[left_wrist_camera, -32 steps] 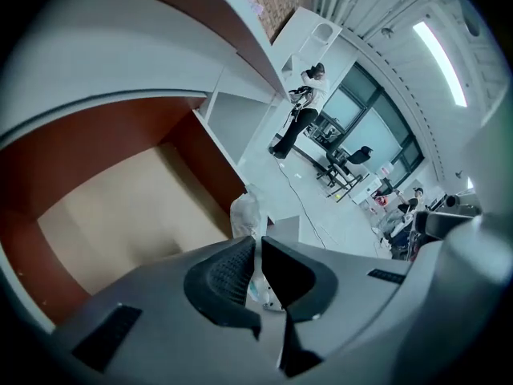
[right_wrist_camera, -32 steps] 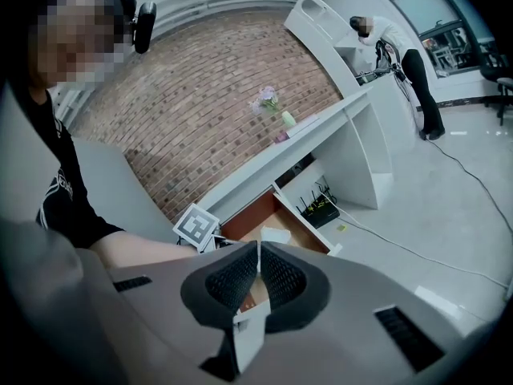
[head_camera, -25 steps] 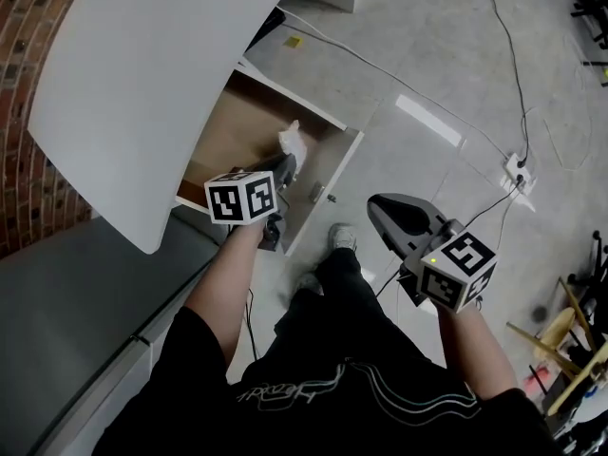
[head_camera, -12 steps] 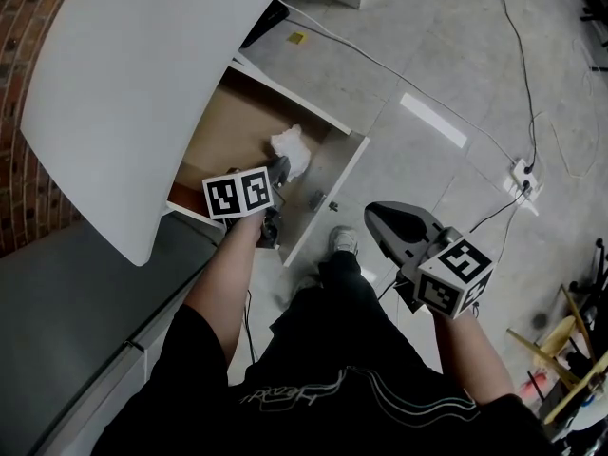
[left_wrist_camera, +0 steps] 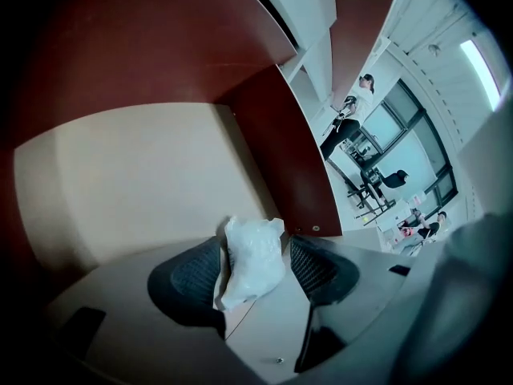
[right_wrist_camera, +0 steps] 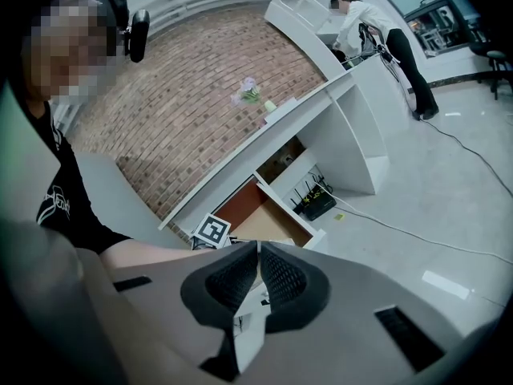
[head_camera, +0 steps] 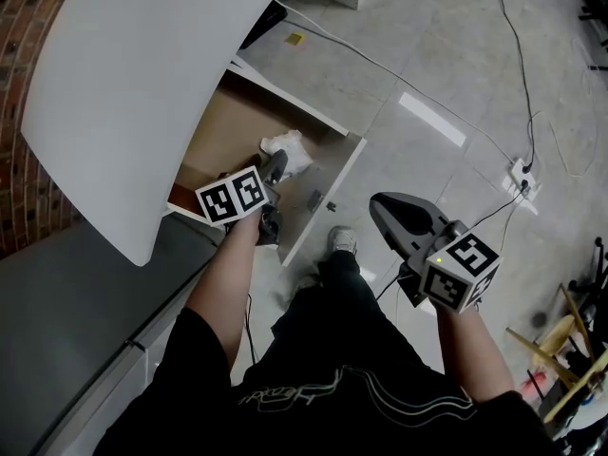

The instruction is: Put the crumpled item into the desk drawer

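The crumpled white item lies in the open desk drawer, near its front right corner. My left gripper hangs over the drawer just behind it. In the left gripper view the item sits between the jaws of the left gripper, which are opening; the pads stand apart from it. My right gripper is held over the floor to the right of the drawer, away from it. In its own view the right gripper is shut with nothing between the pads.
The white curved desk top overhangs the drawer's left side. A brick wall stands at far left. A cable and a power strip lie on the concrete floor. The person's shoe is just below the drawer front.
The left gripper's jaws have opened and let go of the crumpled item, which now rests lower in the drawer. The right gripper has barely moved.
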Motion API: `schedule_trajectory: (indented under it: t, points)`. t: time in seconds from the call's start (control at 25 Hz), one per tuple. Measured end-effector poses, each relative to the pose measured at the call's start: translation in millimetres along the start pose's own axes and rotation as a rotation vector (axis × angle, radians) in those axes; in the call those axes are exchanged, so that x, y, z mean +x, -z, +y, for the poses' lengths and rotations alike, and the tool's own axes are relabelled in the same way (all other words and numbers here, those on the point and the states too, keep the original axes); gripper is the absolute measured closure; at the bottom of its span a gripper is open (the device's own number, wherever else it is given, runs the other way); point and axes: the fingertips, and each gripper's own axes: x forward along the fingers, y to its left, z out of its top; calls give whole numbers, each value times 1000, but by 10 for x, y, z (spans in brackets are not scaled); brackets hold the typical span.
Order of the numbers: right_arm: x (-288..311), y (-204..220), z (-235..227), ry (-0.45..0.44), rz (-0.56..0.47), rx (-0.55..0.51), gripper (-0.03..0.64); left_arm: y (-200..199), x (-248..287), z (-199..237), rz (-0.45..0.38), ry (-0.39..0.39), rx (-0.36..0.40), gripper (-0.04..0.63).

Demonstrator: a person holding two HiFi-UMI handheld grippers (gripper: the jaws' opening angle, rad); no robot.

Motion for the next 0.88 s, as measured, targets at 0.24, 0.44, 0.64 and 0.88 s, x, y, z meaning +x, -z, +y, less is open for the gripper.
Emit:
schedule_trajectory:
  t: [0.24, 0.44, 0.64, 0.88]
  points:
    - [-139, -138, 189, 9, -44, 31, 572, -13, -412, -257, -7, 65, -26, 307]
    - [-355, -299, 603, 3, -56, 13, 572, 28, -1051, -781, 25, 197, -3, 311]
    - [-681, -668, 1238, -13, -105, -70, 572, -99, -1904, -1263, 19, 309, 81, 377]
    - [-1142, -899, 2220, -38, -129, -275, 572, -224, -3216, -1830, -56, 372, 308, 465]
